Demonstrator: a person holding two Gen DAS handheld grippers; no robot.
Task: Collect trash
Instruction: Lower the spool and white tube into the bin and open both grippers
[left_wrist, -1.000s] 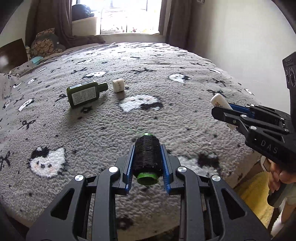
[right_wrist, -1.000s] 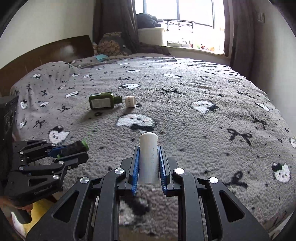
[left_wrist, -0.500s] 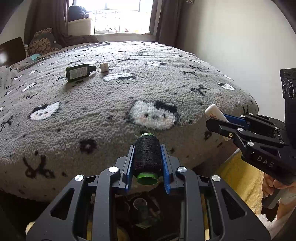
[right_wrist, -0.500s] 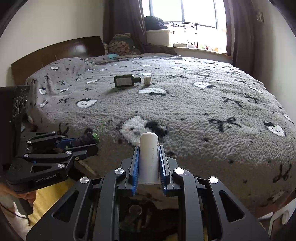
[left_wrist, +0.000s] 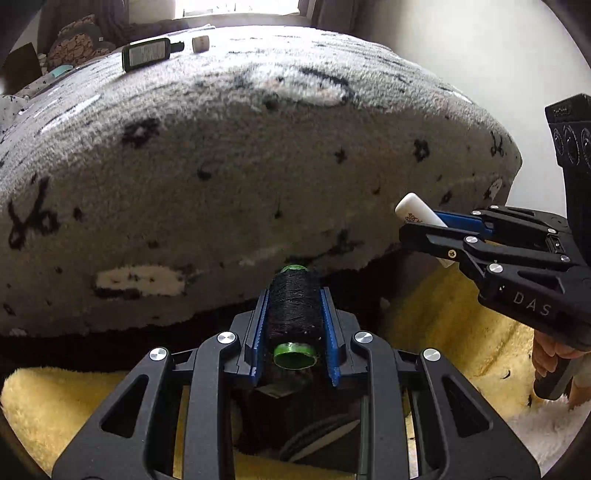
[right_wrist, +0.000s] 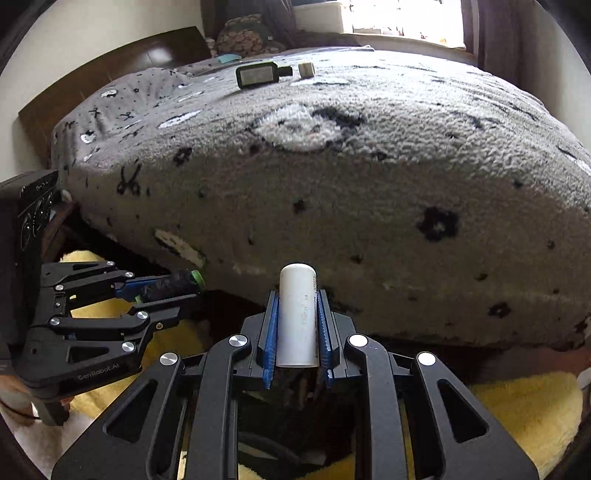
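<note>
My left gripper is shut on a black thread spool with green ends, held low in front of the bed's side. It also shows in the right wrist view. My right gripper is shut on a white tube. The right gripper also shows in the left wrist view, holding the white tube. A dark green bottle and a small white cap lie on the bed top, far from both grippers.
The bed with its grey fleece blanket fills the view ahead. A yellow fluffy rug lies on the floor below. A dark container sits under the left gripper. A wooden headboard stands at left.
Both grippers have dropped from above the bed top to beside its edge, near the floor. Each still holds its item. The bottle and cap look farther away.
</note>
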